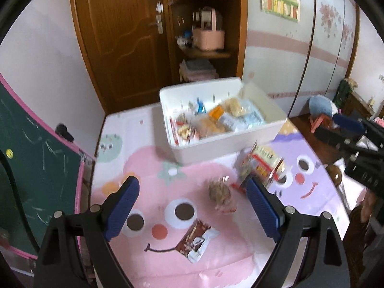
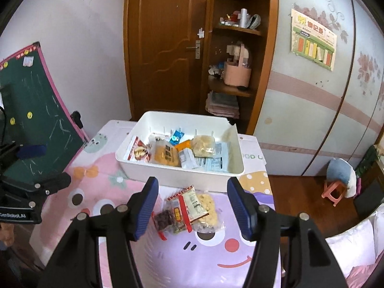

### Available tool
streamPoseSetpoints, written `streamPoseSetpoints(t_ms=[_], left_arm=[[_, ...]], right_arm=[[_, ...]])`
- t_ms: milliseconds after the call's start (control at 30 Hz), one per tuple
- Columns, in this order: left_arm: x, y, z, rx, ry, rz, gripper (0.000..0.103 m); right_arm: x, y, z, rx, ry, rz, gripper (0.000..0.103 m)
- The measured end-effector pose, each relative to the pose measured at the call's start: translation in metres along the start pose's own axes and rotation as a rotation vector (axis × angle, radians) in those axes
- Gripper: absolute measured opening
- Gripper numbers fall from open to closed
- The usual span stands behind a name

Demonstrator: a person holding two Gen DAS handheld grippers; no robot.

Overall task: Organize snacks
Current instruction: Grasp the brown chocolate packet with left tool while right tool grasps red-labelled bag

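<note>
Table surface first: a cartoon-print mat (image 1: 216,271), pink face on the left half, purple face on the right, covers it. At the far edge sits a white bin (image 2: 134,168), open-topped, already holding a layer of wrapped snacks.

Loose snacks remain on the mat, near side of the bin. On the purple face, a small heap of packets (image 2: 187,210): a red-and-white pack on top, a dark one at its left, a pale crisp bag at its right, all overlapping. On the pink face, a clear bag of brown pieces (image 1: 219,195) lies just beside that heap, and a brown-and-white wrapper (image 1: 195,243) lies nearer, on the cartoon mouth.

Judgement: step in hand is the approach for the next pick, one gripper per snack. Done well, each descends square over a single packet, pads straddling its narrow width. The heap wants care: take the top pack by its raised edge, or neighbours will drag along. The flat brown-and-white wrapper needs the pads nearly on the mat before closing.

Left gripper (image 1: 192,212): jaws spread wide, empty, above the pink face with both left-side snacks showing between its fingers, touching neither.

Right gripper (image 2: 192,208): jaws moderately apart, empty, framing the heap, not on it.
</note>
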State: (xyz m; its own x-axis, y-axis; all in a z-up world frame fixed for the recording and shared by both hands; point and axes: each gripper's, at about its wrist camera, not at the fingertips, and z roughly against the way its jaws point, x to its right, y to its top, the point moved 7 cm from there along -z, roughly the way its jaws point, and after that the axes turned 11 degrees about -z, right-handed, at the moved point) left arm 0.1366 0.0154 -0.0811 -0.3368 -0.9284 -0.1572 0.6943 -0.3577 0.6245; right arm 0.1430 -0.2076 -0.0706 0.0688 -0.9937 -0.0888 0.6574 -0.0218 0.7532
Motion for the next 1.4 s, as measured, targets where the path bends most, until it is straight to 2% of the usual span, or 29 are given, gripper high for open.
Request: streamPoseSetpoints(t_ms=[333,600,833,1000,1067,1100,1200,1267,1400], left_arm=[[0.012,-0.082,-0.085,-0.22,-0.073,0.023,0.09],[0.012,-0.124,-0.13,-0.359,-0.102,0.025,0.09],[0.021,-0.128,-0.139,-0.372,-0.124,-0.026,0.086],[0.02,-0.128,-0.141,-0.37,-0.135,-0.04,0.086],[0.019,-0.13,-0.145,-0.377,-0.13,-0.043,0.082],[0.019,-0.132,-0.147,-0.384,-0.133,-0.043,0.075],[0.016,-0.132,-0.151,-0.384,-0.145,-0.02,0.071],[0.016,-0.132,-0.151,-0.379,-0.145,-0.022,0.067],[0.018,-0.131,-0.149,-0.367,-0.15,-0.034,0.053]], right_arm=[[0.007,-0.042,-0.074,-0.178,0.017,0.011,0.06],[0.012,-0.069,-0.131,-0.318,0.015,0.006,0.06],[0.009,-0.069,-0.17,-0.347,-0.031,0.045,0.06],[0.018,-0.07,-0.17,-0.348,-0.023,0.034,0.059],[0.016,-0.076,-0.167,-0.354,-0.008,0.047,0.059],[0.013,-0.078,-0.164,-0.36,0.014,0.043,0.059],[0.005,-0.084,-0.156,-0.36,0.052,0.031,0.06],[-0.001,-0.083,-0.151,-0.341,0.07,0.03,0.06],[-0.007,-0.075,-0.139,-0.262,0.047,0.057,0.059]])
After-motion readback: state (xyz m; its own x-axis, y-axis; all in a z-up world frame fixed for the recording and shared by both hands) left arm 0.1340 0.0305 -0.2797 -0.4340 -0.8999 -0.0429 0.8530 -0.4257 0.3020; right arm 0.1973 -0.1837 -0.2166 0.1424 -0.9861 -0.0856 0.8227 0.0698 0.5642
